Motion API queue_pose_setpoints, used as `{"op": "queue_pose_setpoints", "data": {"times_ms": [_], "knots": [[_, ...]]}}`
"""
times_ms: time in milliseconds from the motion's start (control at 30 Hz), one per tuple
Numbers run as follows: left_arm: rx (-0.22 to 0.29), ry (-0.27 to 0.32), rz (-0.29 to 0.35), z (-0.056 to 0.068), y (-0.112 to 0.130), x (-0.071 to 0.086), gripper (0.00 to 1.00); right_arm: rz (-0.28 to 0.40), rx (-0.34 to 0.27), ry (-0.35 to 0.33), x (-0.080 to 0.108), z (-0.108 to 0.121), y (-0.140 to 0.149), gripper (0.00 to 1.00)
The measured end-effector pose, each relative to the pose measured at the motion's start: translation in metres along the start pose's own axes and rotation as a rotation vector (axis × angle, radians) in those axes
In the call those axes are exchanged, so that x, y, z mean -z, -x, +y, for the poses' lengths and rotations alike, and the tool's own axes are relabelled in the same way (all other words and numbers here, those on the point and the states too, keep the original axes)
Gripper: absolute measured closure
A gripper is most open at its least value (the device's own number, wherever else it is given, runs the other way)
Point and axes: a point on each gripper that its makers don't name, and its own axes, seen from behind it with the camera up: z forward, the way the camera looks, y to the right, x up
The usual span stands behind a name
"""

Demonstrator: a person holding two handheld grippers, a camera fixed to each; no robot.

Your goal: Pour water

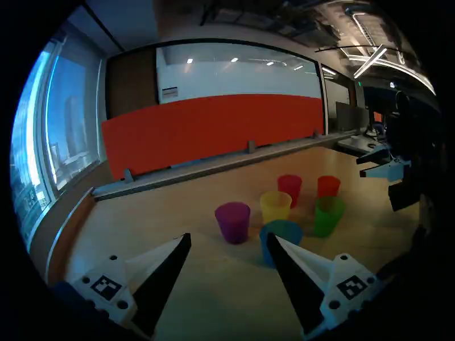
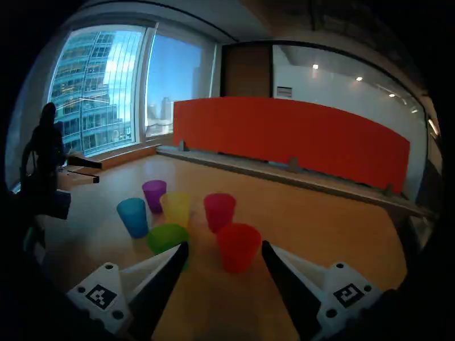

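Observation:
Several plastic cups stand grouped on the wooden table point(image 1: 187, 199). In the left gripper view I see purple point(image 1: 232, 221), yellow point(image 1: 275, 206), blue point(image 1: 280, 238), green point(image 1: 328, 215), pink point(image 1: 289, 188) and orange-red point(image 1: 328, 186) cups. My left gripper point(image 1: 227, 241) is open, low over the table, just short of the purple and blue cups. In the right gripper view the orange-red cup point(image 2: 238, 246) stands just beyond the open right gripper point(image 2: 223, 245), with the green cup point(image 2: 167, 238) by its left finger. Whether any cup holds water cannot be seen.
An orange divider panel point(image 1: 210, 131) runs along the table's far edge on a grey rail. Large windows point(image 2: 108, 91) are at the side. The right gripper point(image 1: 381, 165) shows at the right of the left gripper view, and the left gripper point(image 2: 79, 166) with a dark hand at the left of the right gripper view.

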Motion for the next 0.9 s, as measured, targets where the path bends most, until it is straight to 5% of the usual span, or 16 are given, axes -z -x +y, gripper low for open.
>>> {"op": "queue_pose_setpoints", "data": {"times_ms": [200, 500, 900], "knots": [[0.048, -0.091, 0.089, -0.014, -0.017, 0.009, 0.01, 0.043, -0.010, 0.109, 0.003, 0.017, -0.003, 0.01], [0.055, -0.216, 0.164, -0.030, -0.023, 0.015, 0.01, 0.126, -0.058, 0.261, 0.014, 0.043, -0.016, 0.01], [0.113, -0.288, 0.237, -0.043, -0.033, 0.019, 0.01, 0.207, -0.050, 0.391, 0.032, 0.061, -0.031, 0.01]]}}
